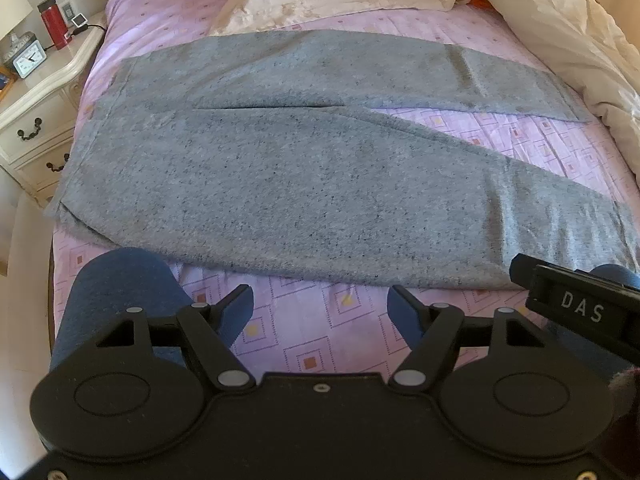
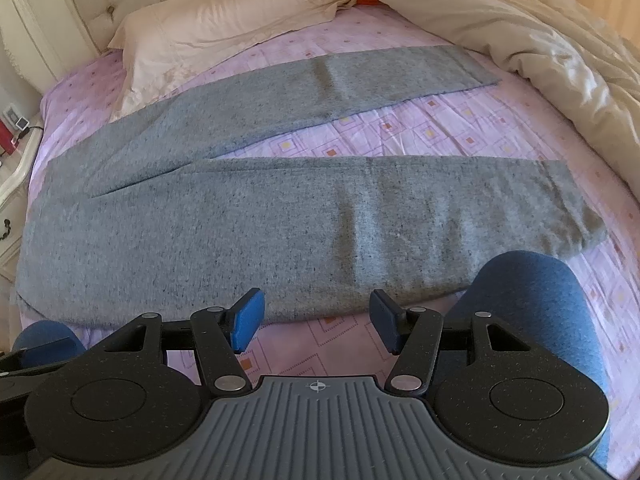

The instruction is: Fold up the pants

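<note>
Grey speckled pants (image 1: 280,168) lie spread flat on the pink patterned bedsheet (image 1: 312,332), waist to the left and the two legs splayed apart toward the right. In the right wrist view the near leg of the pants (image 2: 280,224) runs across the middle, its hem at the right. My left gripper (image 1: 322,300) hangs open over bare sheet just short of the pants' near edge, with nothing between its fingers. My right gripper (image 2: 316,304) is open too, its blue pads (image 2: 250,316) at the near edge of the near leg and gripping nothing.
A person's knees in blue trousers (image 1: 116,292) (image 2: 532,304) press against the bed's near side. A cream pillow (image 2: 224,28) and tufted headboard lie beyond the pants. A bunched duvet (image 2: 540,40) is on the right. A nightstand (image 1: 40,92) holds a red bottle (image 1: 54,24) and a clock.
</note>
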### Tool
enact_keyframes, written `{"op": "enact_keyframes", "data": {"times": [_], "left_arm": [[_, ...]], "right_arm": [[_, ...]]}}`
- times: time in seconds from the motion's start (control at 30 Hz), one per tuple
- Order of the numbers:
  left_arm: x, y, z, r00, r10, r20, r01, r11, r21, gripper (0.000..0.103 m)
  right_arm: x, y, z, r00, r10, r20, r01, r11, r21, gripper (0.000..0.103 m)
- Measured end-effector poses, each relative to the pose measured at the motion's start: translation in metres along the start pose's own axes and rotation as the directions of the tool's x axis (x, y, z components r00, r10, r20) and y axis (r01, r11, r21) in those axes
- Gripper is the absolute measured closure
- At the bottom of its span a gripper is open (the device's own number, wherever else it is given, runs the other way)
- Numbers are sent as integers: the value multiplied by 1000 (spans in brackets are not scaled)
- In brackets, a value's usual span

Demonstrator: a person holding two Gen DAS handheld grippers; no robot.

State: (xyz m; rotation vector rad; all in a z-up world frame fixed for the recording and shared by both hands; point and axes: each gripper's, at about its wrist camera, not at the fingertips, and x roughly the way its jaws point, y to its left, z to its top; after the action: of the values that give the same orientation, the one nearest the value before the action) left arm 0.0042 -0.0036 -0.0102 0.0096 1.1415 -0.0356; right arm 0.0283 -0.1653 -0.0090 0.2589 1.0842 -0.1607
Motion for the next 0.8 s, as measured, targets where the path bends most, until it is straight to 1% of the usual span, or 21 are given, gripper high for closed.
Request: {"op": "enact_keyframes", "data": {"times": [0.2, 0.33, 0.43, 0.53, 0.63, 0.7, 0.8], "left_arm": [[4, 2, 1, 1000, -6, -2, 6, 1000, -3, 29], [5, 4, 6, 1000, 0, 13, 0, 1000, -4, 29], [7, 7, 12, 1000, 11, 29, -11, 1000, -4, 29], [9, 12, 19, 998, 32, 55, -32, 999, 0, 29], [13, 17, 27, 997, 49, 63, -49, 999, 0, 29], [17, 21, 30, 996, 55, 65, -55, 999, -2, 29], [24, 24, 34, 997, 58, 54, -59, 998, 1, 29]], "right_arm": [[3, -7, 2, 1000, -7, 13, 6, 1000, 20, 51], [6, -18, 10, 1000, -11, 20, 10, 999, 40, 51], [7, -33, 19, 999, -33, 30, 31, 997, 68, 52], [2, -61, 30, 997, -58, 49, 51, 989, 135, 52], [-7, -100, 39, 992, -109, 70, 90, 970, 225, 52], [-13, -131, 45, 983, -161, 84, 130, 947, 294, 52], [-13, -173, 46, 970, -234, 66, 192, 905, 380, 52]]}}
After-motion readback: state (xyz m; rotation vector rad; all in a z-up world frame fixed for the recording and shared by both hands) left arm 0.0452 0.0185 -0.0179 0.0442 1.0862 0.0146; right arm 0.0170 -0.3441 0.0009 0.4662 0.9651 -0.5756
